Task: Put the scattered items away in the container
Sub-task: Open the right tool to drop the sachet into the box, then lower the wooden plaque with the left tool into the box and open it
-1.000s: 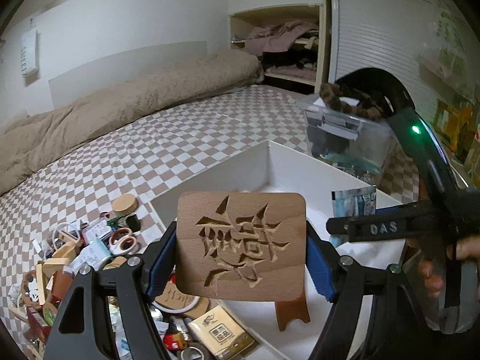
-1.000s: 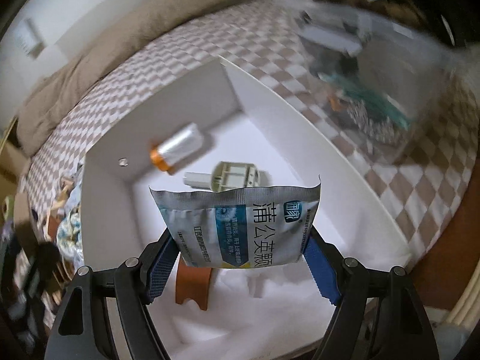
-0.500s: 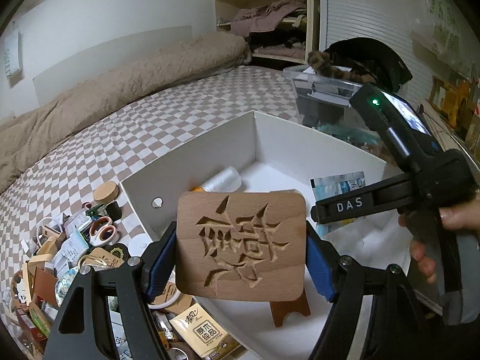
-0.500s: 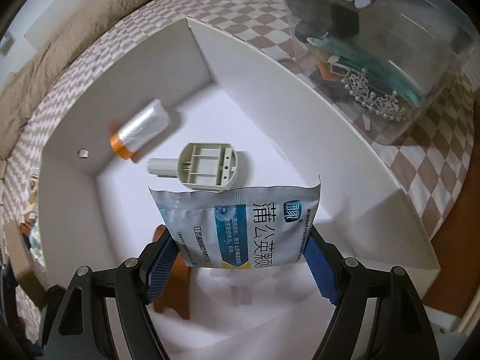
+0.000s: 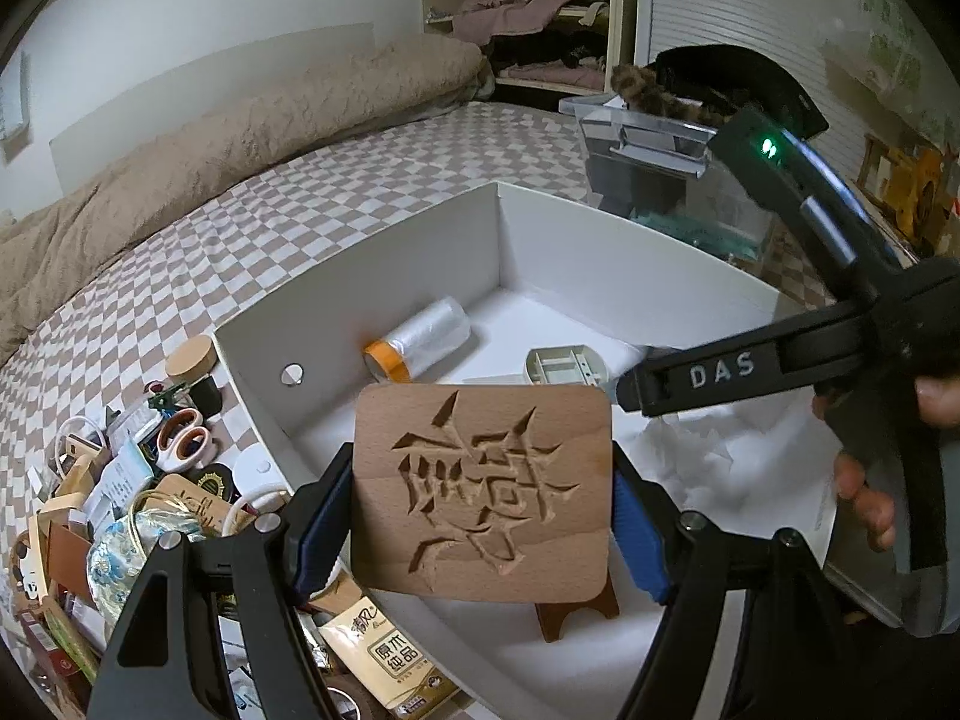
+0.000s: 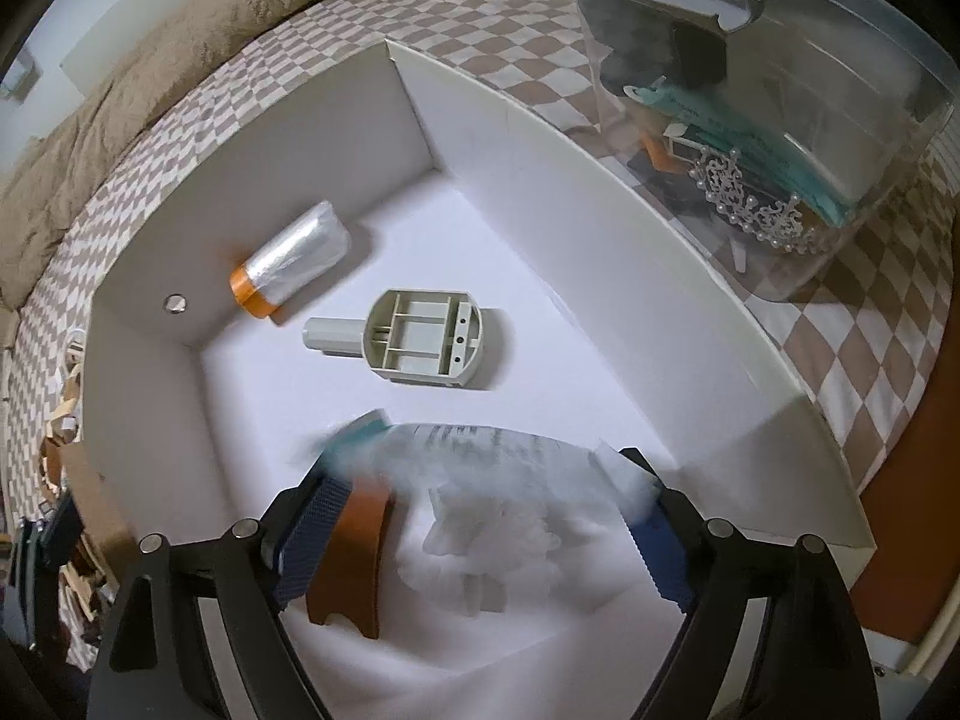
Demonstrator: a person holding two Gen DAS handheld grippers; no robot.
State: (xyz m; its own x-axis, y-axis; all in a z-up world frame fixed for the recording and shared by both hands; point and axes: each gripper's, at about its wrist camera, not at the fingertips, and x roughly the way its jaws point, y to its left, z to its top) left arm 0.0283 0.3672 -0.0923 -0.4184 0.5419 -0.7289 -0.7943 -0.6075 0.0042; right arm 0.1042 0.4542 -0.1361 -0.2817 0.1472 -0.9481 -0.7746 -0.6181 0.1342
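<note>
My left gripper (image 5: pixel 483 516) is shut on a carved wooden block (image 5: pixel 483 489), held above the near edge of the white box (image 5: pixel 384 282). My right gripper (image 6: pixel 480 516) is open over the box (image 6: pixel 630 222); a blue-and-white sachet (image 6: pixel 480 456) is a blur falling between its fingers. The right gripper also shows in the left wrist view (image 5: pixel 636 390). In the box lie a plastic film roll with an orange end (image 6: pixel 288 267), a grey plastic part (image 6: pixel 420 339), a brown wooden piece (image 6: pixel 354 558) and crumpled white paper (image 6: pixel 498 534).
A pile of scattered small items (image 5: pixel 138 498) lies left of the box on the checkered bed (image 5: pixel 300 198), with scissors (image 5: pixel 183 447) and a tissue pack (image 5: pixel 390 660). A clear plastic bin (image 6: pixel 780 90) stands right behind the box.
My right gripper opened and let go of the sachet, which is dropping into the box. My left gripper moved with the wooden block toward the box.
</note>
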